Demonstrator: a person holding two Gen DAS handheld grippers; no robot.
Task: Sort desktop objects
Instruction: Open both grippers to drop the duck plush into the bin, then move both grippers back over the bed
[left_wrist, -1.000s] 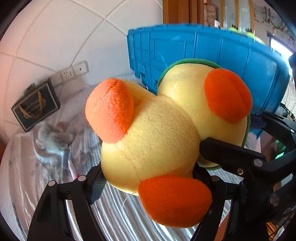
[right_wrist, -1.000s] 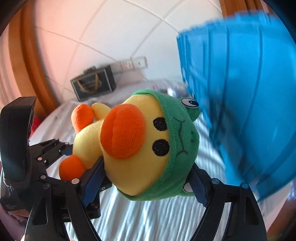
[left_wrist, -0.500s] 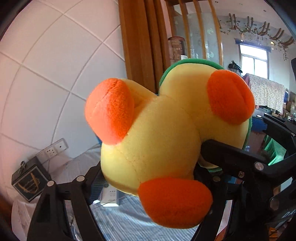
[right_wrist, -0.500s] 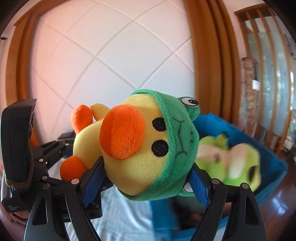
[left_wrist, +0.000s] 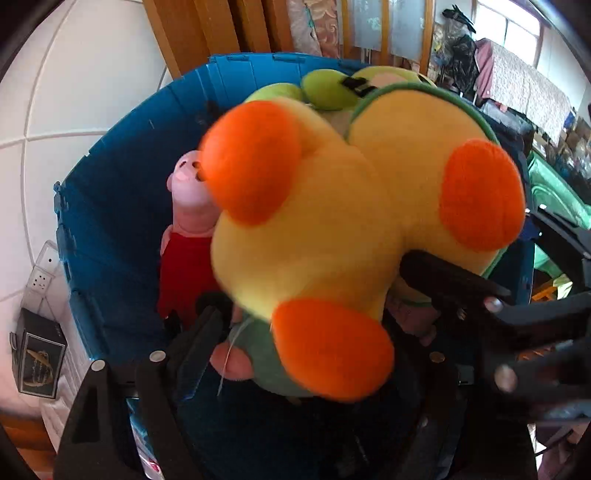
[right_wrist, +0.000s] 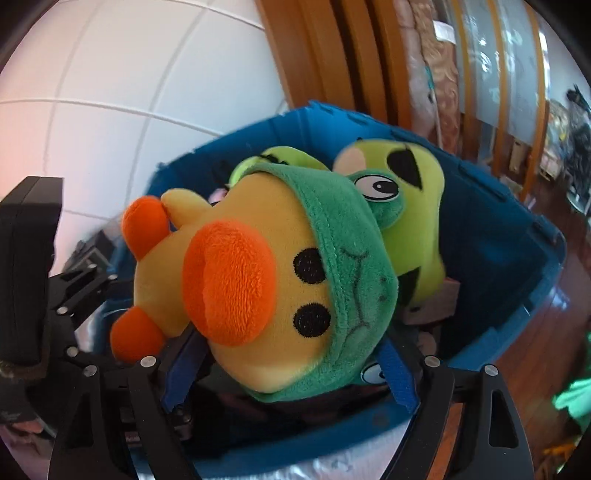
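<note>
Step in hand, as judged: carrying the duck plush (right_wrist: 258, 288) to the blue bin (right_wrist: 517, 236) and getting ready to drop it in.

Duck plush, yellow with orange beak and feet and a green frog hood, held above the open mouth of the blue bin, over the toys already inside. Right gripper (right_wrist: 284, 373) with its blue-padded fingers (right_wrist: 397, 373) clamped on the head of the duck plush, beak turned toward the camera. Left gripper (left_wrist: 306, 350) around the body of the duck plush from the other side; left fingers (left_wrist: 195, 343) look slightly apart from the plush in a blurred view, so cannot tell if clamped or already loosened.

Inside the blue bin: a light green plush (right_wrist: 417, 221) against the far wall, a pink pig plush (left_wrist: 188, 206) in a red dress at the left wall, both under or behind the duck plush.

Next move, as judged: lowering a little toward the free space inside the blue bin, then opening both pairs of fingers so that the soft toy falls in. Possible trouble: plush fabric catching on a finger pad, or landing on the rim of the blue bin instead of inside.
</note>
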